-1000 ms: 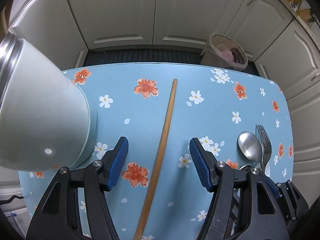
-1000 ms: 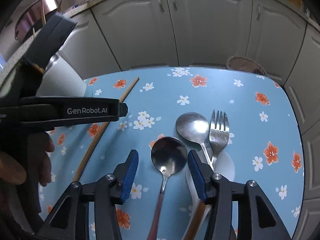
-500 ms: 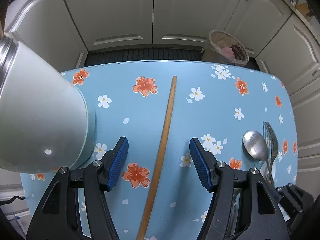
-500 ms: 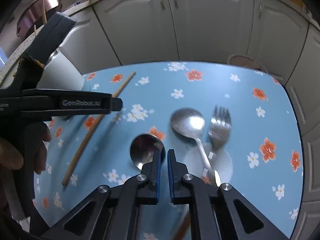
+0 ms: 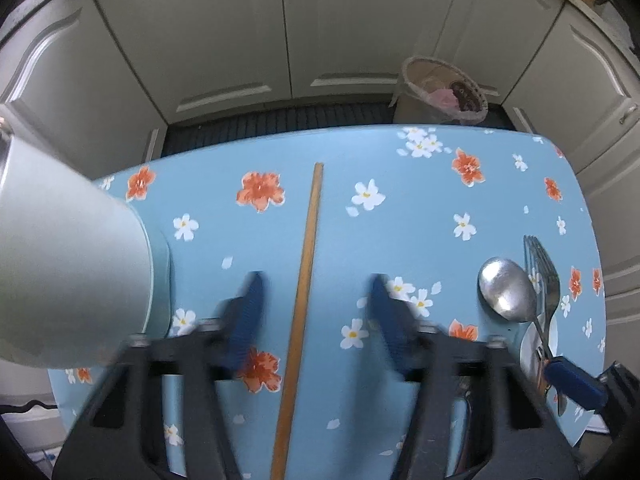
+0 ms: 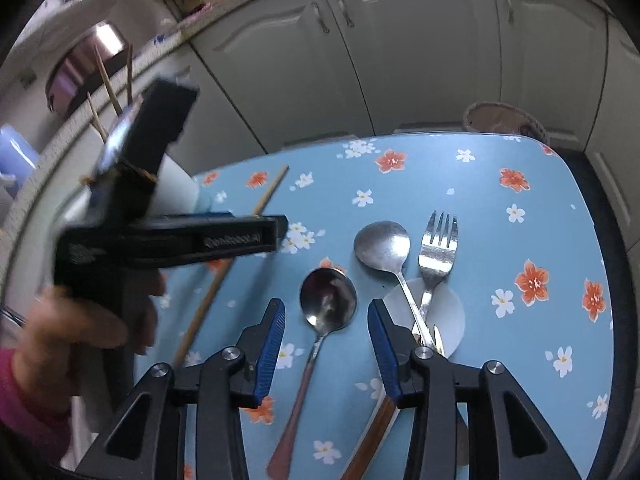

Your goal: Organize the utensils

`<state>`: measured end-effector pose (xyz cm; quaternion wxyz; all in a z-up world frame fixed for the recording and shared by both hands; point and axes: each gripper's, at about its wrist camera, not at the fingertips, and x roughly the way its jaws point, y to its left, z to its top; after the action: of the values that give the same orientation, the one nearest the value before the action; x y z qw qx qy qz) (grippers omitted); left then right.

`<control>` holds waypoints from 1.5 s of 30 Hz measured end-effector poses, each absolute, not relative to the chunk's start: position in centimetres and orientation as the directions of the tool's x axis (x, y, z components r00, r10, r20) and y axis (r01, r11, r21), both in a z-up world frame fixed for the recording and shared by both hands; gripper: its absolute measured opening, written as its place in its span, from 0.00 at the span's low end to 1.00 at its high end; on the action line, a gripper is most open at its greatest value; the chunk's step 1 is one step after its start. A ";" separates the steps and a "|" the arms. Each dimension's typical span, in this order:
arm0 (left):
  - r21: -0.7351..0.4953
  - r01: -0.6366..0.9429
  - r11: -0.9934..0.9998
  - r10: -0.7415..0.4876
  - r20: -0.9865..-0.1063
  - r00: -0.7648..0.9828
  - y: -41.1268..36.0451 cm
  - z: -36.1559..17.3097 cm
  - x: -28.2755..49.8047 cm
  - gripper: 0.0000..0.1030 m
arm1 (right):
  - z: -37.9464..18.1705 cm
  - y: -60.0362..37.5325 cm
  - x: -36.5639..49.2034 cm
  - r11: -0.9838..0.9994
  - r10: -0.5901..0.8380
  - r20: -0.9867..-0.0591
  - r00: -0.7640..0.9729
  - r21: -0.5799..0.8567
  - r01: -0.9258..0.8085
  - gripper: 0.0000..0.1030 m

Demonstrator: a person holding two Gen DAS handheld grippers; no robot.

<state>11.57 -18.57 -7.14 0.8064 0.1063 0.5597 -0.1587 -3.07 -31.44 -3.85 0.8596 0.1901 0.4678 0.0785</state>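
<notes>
A wooden chopstick (image 5: 305, 280) lies lengthwise on the blue flowered table (image 5: 420, 208). My left gripper (image 5: 316, 316) straddles it, jaws closing, and its blurred blue pads are still clear of the stick. A red-handled steel spoon (image 6: 328, 300) lies between the pads of my right gripper (image 6: 328, 346), whose jaws are opening and do not touch it. To its right lie a second spoon (image 6: 382, 246) and a fork (image 6: 438, 248). The white holder cup (image 5: 68, 276) stands at the left with several chopsticks in it.
The second spoon and the fork rest partly on a small white disc (image 6: 450, 314). A wooden handle (image 6: 372, 440) lies under my right gripper. A lined waste bin (image 5: 440, 96) stands on the floor past the table's far edge, in front of white cabinets (image 5: 224, 40).
The left jaws have narrowed around the chopstick. The right gripper was shut at the red-handled spoon's neck half a second ago, then opened again and drew back a little.
</notes>
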 end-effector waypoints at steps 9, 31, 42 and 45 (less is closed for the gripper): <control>-0.046 0.373 0.927 -0.166 -0.940 0.297 -17.4 -7.1 11.4 0.05 | -2.0 -33.8 -1.4 0.959 0.252 -0.839 0.483 0.283 -0.008 0.43; -0.132 0.342 0.931 -0.230 -0.937 0.265 -14.8 -6.7 9.2 0.05 | -6.5 -30.9 6.8 0.956 0.189 -0.961 0.203 0.133 -0.261 0.35; -0.154 0.333 0.930 -0.249 -0.932 0.264 -14.2 -6.2 8.9 0.05 | -6.4 -31.1 6.1 0.960 0.200 -0.949 0.245 0.140 -0.241 0.35; -0.174 0.331 0.928 -0.268 -0.926 0.265 -13.8 -5.6 8.6 0.05 | -5.6 -31.4 5.5 0.962 0.218 -0.938 0.271 0.159 -0.223 0.35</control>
<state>8.62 -13.76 -5.62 0.7948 0.0272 0.5763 -0.1882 5.51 -31.42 -5.57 0.7971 -0.0019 0.5878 0.1383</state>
